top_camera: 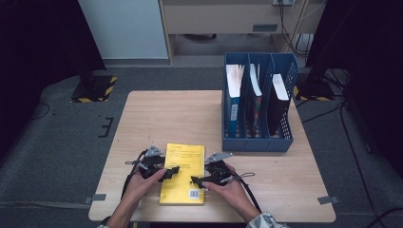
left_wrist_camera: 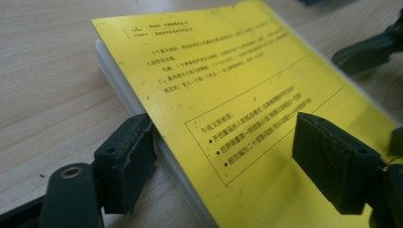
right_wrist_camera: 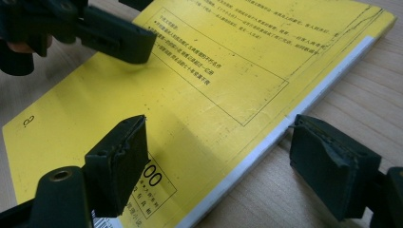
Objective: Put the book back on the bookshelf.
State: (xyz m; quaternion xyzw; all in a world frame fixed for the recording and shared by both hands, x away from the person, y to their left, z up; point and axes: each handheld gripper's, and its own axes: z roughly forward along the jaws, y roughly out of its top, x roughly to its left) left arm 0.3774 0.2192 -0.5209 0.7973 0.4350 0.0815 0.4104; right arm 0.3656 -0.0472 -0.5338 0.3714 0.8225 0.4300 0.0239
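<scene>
Yellow book (top_camera: 183, 173): closed, lying flat on the counter (top_camera: 157, 114) at its near edge, back cover up. Black print, a ruled text box, barcode at the near corner. White page edges visible; cover apparently lightly scuffed.

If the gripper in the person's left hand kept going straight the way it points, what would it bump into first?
Probably the flat yellow paperback book: the left gripper already straddles its page edge. Past it waits the right gripper, though depth is hard to judge.

The light wooden table (top_camera: 157, 114) carries a yellow book (top_camera: 183, 173) lying flat near its front edge and a blue file rack (top_camera: 257, 140) at its right rear.
</scene>
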